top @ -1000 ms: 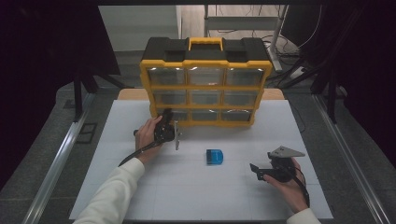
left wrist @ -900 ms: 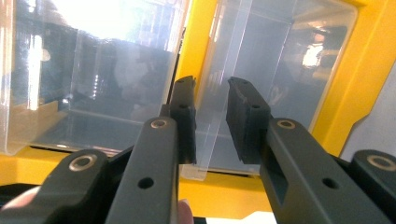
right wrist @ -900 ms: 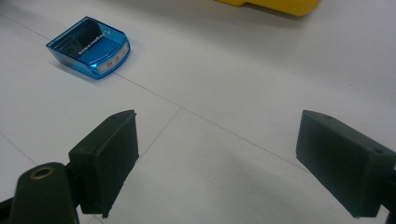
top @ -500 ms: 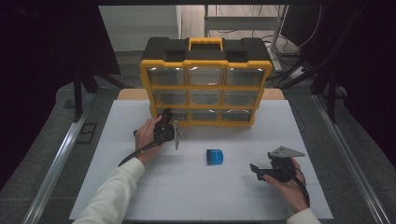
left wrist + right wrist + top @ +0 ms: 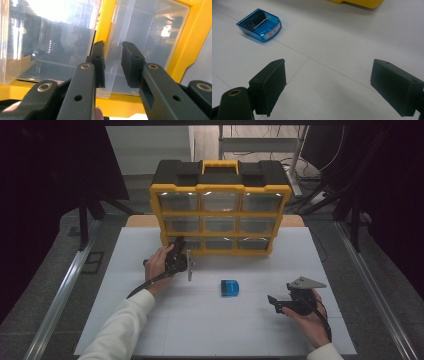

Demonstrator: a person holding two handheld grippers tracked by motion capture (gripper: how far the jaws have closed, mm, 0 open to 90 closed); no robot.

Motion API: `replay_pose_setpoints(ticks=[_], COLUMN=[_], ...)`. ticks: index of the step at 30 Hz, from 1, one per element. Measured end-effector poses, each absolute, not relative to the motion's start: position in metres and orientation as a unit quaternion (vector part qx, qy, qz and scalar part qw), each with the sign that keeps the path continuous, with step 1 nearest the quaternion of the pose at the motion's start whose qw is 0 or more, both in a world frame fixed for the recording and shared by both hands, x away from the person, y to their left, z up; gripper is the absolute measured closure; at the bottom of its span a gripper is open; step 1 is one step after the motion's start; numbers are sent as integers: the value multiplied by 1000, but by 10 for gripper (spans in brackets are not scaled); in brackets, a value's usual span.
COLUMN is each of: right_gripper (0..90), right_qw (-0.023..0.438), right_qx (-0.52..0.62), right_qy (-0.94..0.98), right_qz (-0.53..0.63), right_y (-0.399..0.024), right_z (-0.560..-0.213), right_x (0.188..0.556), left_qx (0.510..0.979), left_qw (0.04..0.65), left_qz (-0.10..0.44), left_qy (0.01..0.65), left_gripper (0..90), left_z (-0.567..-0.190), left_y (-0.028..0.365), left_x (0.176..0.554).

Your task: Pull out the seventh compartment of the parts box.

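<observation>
Drawer: clear plastic bottom-left drawer (image 5: 130,50) of yellow-and-black organiser cabinet (image 5: 220,210), front face toward me, long axis running back into cabinet.
Left gripper (image 5: 113,63): my jaws narrow, either side of drawer's thin front lip; contact I cannot tell.
High view: small translucent blue plastic box (image 5: 230,287) lying flat on white table (image 5: 200,330).
Right gripper (image 5: 329,85): wide apart, holding nothing, resting near blue box.

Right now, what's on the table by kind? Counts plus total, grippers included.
Drawer organizer: 1
Blue box: 1
Grippers: 2, left gripper, right gripper
Total: 4
</observation>
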State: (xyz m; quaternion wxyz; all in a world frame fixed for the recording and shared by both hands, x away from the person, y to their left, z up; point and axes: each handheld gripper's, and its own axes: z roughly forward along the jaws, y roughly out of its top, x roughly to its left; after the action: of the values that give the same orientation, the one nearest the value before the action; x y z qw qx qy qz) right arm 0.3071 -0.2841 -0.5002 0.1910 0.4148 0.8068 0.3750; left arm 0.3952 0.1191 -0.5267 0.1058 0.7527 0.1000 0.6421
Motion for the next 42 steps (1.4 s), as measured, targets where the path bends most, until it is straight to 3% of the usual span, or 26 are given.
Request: replay_pose_setpoints(ticks=[42], right_gripper=[136], right_qw=[192], right_qx=[416], right_qy=[806], right_qz=[375], right_y=[-285], right_z=[-500], right_x=[307], left_qx=[756], left_qw=[110], left_qz=[638], left_qy=[95], left_gripper=[734], left_z=[-525], left_y=[122], left_x=[385])
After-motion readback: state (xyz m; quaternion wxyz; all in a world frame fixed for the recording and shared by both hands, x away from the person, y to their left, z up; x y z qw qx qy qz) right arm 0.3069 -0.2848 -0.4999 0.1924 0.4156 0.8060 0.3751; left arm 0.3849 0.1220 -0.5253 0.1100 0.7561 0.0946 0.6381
